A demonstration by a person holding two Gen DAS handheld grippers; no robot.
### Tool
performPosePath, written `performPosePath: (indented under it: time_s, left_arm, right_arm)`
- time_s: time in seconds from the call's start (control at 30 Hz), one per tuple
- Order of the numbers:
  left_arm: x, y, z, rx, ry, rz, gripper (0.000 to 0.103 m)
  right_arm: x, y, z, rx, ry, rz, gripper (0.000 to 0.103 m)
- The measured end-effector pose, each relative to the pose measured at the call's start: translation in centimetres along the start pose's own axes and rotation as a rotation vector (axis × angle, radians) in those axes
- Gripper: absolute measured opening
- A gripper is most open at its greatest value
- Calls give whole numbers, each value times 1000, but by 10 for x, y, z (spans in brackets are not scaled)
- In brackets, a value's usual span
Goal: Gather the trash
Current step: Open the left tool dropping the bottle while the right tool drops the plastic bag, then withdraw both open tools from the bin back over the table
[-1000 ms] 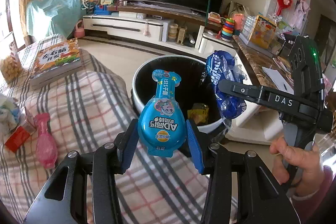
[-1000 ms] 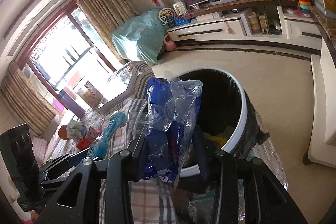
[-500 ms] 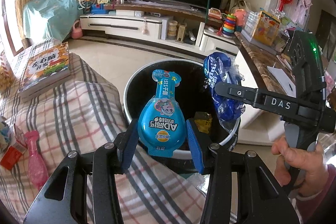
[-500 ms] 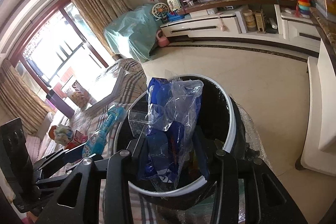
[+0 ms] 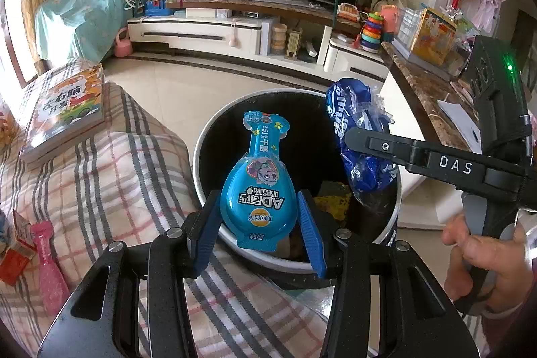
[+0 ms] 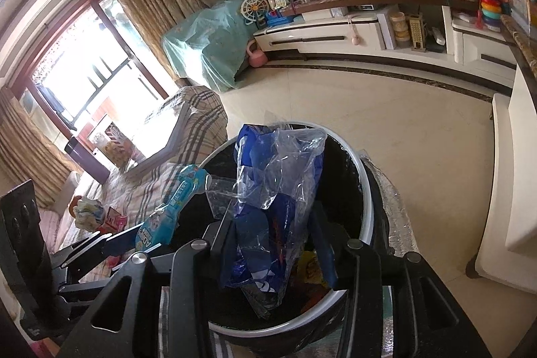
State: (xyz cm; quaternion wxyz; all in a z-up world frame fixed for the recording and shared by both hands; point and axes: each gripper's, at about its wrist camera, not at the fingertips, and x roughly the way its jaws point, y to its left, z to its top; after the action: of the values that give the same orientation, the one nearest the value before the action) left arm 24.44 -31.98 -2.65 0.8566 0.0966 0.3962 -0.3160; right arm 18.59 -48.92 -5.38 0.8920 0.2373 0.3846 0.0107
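Two hand-held grippers hang over one round bin (image 5: 201, 150), black inside with a white rim, standing on the floor beside a plaid-covered surface (image 5: 110, 176).

The left hand-held gripper (image 5: 258, 223) has its two blue pads closed against the round belly of one light-blue pouch (image 5: 258, 190), which stands upright with its narrow neck pointing away, above the near rim of the bin. From the right wrist view the same pouch (image 6: 167, 213) shows at the left, over the bin's edge.

The right hand-held gripper (image 6: 272, 244) is clamped on one crumpled wrapper (image 6: 272, 190), dark blue and clear plastic, held over the bin's (image 6: 365, 190) mouth. In the left wrist view the wrapper (image 5: 359, 140) hangs at the bin's right side, with the person's hand (image 5: 480, 260) on the grip.

Inside the bin lies at least one yellow scrap (image 5: 332, 200).

On the surface I count one book (image 5: 63, 113) at the far left, one pink bottle (image 5: 47, 264) lying flat, and one red packet (image 5: 13, 260) just beside it
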Motion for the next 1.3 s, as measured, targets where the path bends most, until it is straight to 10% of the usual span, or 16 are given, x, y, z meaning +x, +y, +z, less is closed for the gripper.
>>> performPosePath:
  time_s: [0.23,0.43,1.3]
  left_arm:
    - [8,-4,7,13,20,6,48]
    - [0,0,1,-6,6,19,70]
    - [-95,127,-128,-277,-6,191,71]
  right_arm:
    - [0,-5,6,13,-2,-15,54]
    - [-11,-5,8,31,-33,3,66]
    - [0,113,-55,-98,-5,150,81]
